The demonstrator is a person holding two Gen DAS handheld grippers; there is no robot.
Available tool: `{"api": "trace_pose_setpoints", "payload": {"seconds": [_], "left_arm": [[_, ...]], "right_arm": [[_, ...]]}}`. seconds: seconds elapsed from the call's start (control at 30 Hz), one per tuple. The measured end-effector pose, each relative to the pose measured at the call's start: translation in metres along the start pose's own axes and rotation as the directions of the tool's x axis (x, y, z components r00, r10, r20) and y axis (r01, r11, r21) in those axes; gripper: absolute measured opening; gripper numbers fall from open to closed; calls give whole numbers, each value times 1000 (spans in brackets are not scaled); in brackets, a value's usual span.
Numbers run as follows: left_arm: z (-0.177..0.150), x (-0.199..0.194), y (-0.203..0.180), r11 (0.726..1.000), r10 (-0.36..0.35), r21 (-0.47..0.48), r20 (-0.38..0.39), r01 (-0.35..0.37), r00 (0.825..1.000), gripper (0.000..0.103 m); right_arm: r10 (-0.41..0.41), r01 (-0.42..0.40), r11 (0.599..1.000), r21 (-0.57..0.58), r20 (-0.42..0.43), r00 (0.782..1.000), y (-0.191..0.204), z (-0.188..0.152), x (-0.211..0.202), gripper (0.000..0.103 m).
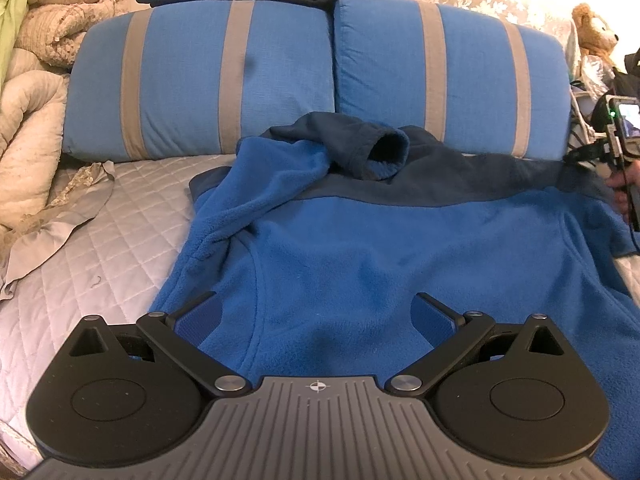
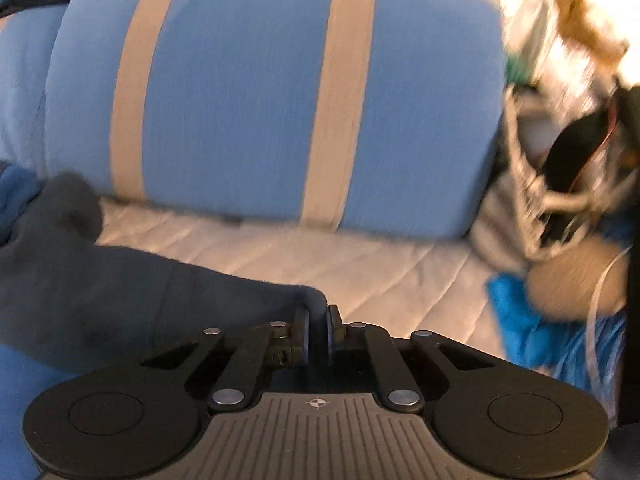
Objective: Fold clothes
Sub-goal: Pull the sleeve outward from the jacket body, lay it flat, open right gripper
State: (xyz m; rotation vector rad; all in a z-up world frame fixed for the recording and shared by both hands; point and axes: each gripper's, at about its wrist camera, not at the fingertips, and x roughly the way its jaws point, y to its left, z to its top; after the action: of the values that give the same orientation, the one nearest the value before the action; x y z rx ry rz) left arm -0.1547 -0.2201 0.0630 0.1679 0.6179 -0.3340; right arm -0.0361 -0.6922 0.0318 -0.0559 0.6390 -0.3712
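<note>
Quilted bed cover (image 1: 100,240), two striped blue pillows (image 1: 208,80) behind the fleece jacket (image 1: 360,248). My left claw (image 1: 316,316) hangs wide open over it. Only the right wrist view shows my right claw (image 2: 318,324) clenched on the navy sleeve (image 2: 160,296).

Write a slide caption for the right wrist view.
Right gripper shut on the fleece's dark sleeve, before a striped blue pillow.

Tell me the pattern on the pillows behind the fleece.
Blue with vertical beige stripes; pillows show best in the left wrist view.

striped cushions (image 1: 240,80) behind, quilt (image 1: 100,248) open leftward
</note>
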Motion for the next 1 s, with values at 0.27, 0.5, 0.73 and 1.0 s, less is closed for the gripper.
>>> {"api": "trace_pose_setpoints", "payload": {"seconds": [0.27, 0.5, 0.73, 1.0], "left_arm": [[-1, -1, 0, 1000, -2, -4, 6, 2, 1000, 103], [-1, -2, 1, 1000, -4, -2, 11, 4, 1000, 103], [-1, -3, 0, 1000, 1, -1, 13, -1, 1000, 103], [0, -5, 3, 1000, 1, -15, 15, -1, 1000, 103]], "right_arm": [[-10, 1, 995, 103, 87, 996, -16, 9, -62, 91], [205, -207, 967, 147, 31, 978, -23, -25, -132, 91], [210, -193, 959, 206, -65, 975, -21, -54, -123, 79], [175, -119, 952, 281, -182, 968, -13, -80, -89, 64]]}}
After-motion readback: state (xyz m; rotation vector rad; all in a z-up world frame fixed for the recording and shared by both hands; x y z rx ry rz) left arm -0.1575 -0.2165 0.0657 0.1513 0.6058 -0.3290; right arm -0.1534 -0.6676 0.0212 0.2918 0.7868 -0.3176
